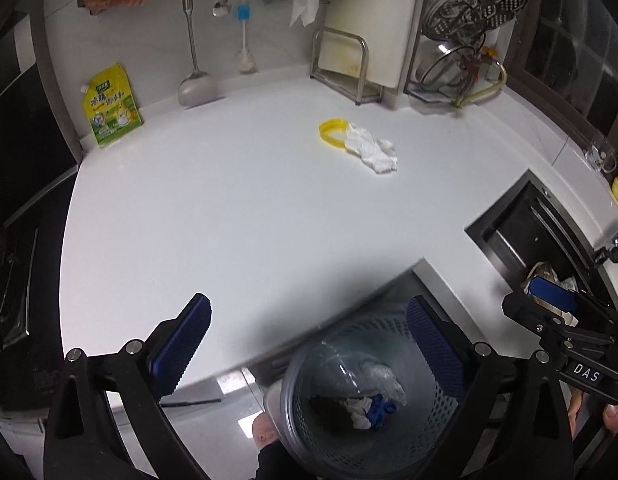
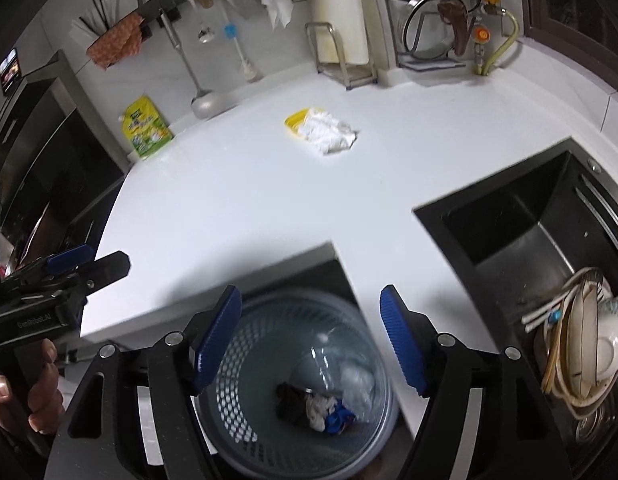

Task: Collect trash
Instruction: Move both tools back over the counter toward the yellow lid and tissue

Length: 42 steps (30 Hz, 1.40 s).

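Note:
A grey mesh waste bin [image 1: 309,432] [image 2: 245,412] stands on the floor below the counter's front edge, with a clear plastic bottle, crumpled tissue and blue and dark scraps inside. My left gripper [image 1: 309,344] hangs open above the bin's near-left side, nothing between its blue pads. My right gripper [image 2: 311,336] is open right over the bin mouth, also empty. On the white counter [image 1: 229,208] [image 2: 237,200] far ahead lies a crumpled white tissue [image 1: 373,150] [image 2: 329,132] partly over a yellow ring-shaped lid [image 1: 329,130] [image 2: 295,120].
A yellow-green pouch [image 1: 111,106] [image 2: 149,128] leans on the back wall at left, beside a hanging ladle and brush. A cutting-board rack and dish rack stand at the back right. A dark sink [image 2: 529,232] holding dishes lies right. A stove sits at far left.

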Motion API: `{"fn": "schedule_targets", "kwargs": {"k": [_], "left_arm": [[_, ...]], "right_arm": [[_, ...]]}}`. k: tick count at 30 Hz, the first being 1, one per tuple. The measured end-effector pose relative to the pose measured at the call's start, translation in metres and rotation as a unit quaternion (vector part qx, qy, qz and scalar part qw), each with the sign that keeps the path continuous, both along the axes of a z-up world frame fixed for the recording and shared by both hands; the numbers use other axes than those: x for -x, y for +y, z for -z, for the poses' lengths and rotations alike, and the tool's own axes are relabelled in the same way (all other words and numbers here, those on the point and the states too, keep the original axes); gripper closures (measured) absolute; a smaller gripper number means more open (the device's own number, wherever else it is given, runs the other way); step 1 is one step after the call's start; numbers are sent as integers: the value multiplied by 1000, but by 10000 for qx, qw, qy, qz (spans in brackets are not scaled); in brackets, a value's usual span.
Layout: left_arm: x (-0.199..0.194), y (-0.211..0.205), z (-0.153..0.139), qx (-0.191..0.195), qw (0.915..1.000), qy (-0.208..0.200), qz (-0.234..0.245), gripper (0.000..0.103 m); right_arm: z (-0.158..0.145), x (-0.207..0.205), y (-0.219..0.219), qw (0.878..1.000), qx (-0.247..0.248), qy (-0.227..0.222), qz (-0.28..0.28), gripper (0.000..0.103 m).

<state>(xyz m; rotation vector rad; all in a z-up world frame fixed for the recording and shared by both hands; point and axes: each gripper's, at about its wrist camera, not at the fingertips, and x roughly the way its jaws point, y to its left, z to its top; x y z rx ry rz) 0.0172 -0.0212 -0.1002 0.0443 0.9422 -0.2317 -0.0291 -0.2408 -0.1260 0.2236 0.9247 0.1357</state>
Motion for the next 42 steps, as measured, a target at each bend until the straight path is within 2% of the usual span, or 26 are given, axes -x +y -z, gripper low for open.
{"fn": "schedule_targets", "kwargs": {"k": [8,17,32,42], "left_arm": [[-48,9,-11,91,9997,-201,51,7],[-104,15,-7,191,9993,-298,75,7],[-181,22,20,220,9990,-386,97,6],[-219,5,48,190,9993,-281,129,7]], "right_arm": [[1,-44,-1,9997,116,-38,196,34],[7,-96,2,9989,250,-83,384,34],[27,-178,10,9973,411,-201,583,34],[50,-235,17,9972,501,-266,489,31]]}}
